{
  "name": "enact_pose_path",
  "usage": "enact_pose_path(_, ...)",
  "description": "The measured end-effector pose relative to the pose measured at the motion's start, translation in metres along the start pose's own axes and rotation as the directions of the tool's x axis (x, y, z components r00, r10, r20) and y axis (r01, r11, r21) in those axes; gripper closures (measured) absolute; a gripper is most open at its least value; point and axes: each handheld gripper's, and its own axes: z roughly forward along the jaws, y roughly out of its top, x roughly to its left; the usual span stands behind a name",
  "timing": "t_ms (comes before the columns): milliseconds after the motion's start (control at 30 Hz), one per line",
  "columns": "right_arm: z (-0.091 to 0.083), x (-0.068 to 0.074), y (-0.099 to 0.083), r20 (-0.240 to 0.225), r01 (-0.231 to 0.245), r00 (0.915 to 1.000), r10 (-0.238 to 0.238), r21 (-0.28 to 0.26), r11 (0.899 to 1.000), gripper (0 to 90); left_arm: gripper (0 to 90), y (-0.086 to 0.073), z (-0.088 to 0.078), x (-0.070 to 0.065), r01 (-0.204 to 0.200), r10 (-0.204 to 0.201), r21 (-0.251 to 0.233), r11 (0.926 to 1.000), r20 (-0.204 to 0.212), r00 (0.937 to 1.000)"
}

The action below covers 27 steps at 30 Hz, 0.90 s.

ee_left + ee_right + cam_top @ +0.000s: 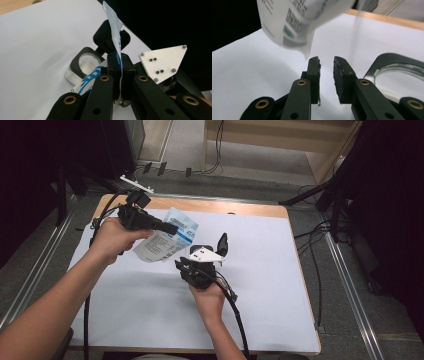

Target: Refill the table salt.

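Your right gripper point(325, 62) fingers stand released below the printed pouch point(167, 237); your left gripper point(120, 65) clenches its edge above the worktop point(260, 270). It looks light, floppy, slippery: grasp the margin.

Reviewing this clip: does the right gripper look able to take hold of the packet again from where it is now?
Probably yes. The right gripper has its jaws slightly parted with nothing between them, and the packet's lower corner hangs just above their tips. The left gripper holds the packet clamped off the table, and nothing lies between.
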Motion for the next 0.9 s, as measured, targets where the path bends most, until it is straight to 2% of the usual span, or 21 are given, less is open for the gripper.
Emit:
enact_pose_path(167, -0.004, -0.006, -0.001, -0.05, -0.027, 0.9983, 0.029, 0.038, 0.999, 74.4, 90.0, -0.003, -0.001, 0.007, 0.006, -0.005, 0.002, 1.0, -0.032, 0.9995)
enact_pose_path(200, -0.005, -0.008, -0.001, -0.055, -0.015, 0.9983, 0.017, 0.038, 0.999, 73.8, 90.0, -0.003, -0.001, 0.009, 0.003, -0.003, 0.003, 1.0, -0.036, 0.9994)
enact_pose_path(400, -0.017, -0.02, 0.002, -0.099, -0.036, 0.9943, 0.04, 0.037, 0.999, 67.8, 90.0, -0.002, 0.002, 0.015, 0.003, -0.003, -0.016, 0.9999, -0.029, 0.9996)
enact_pose_path(467, -0.023, -0.025, 0.002, -0.097, -0.038, 0.9943, 0.043, 0.053, 0.998, 67.0, 90.0, -0.002, 0.003, 0.017, -0.002, 0.002, -0.021, 0.9998, -0.03, 0.9996)
enact_pose_path(600, -0.035, -0.03, 0.001, -0.073, -0.004, 0.9973, 0.009, 0.069, 0.998, 66.2, 90.0, -0.001, 0.007, 0.021, -0.005, 0.004, -0.032, 0.9995, -0.029, 0.9996)
enact_pose_path(700, -0.043, -0.033, -0.001, -0.081, 0.01, 0.9967, -0.004, 0.073, 0.997, 65.7, 90.0, 0.0, 0.01, 0.025, -0.004, 0.003, -0.038, 0.9993, -0.03, 0.9995)
enact_pose_path(833, -0.05, -0.038, -0.004, -0.106, -0.001, 0.9943, 0.01, 0.088, 0.996, 65.1, 90.0, 0.0, 0.012, 0.032, -0.014, 0.013, -0.042, 0.999, -0.025, 0.9996)
enact_pose_path(900, -0.053, -0.039, -0.005, -0.111, 0.01, 0.9938, 0.001, 0.098, 0.995, 65.1, 90.0, 0.0, 0.013, 0.037, -0.013, 0.011, -0.046, 0.9988, -0.025, 0.9996)
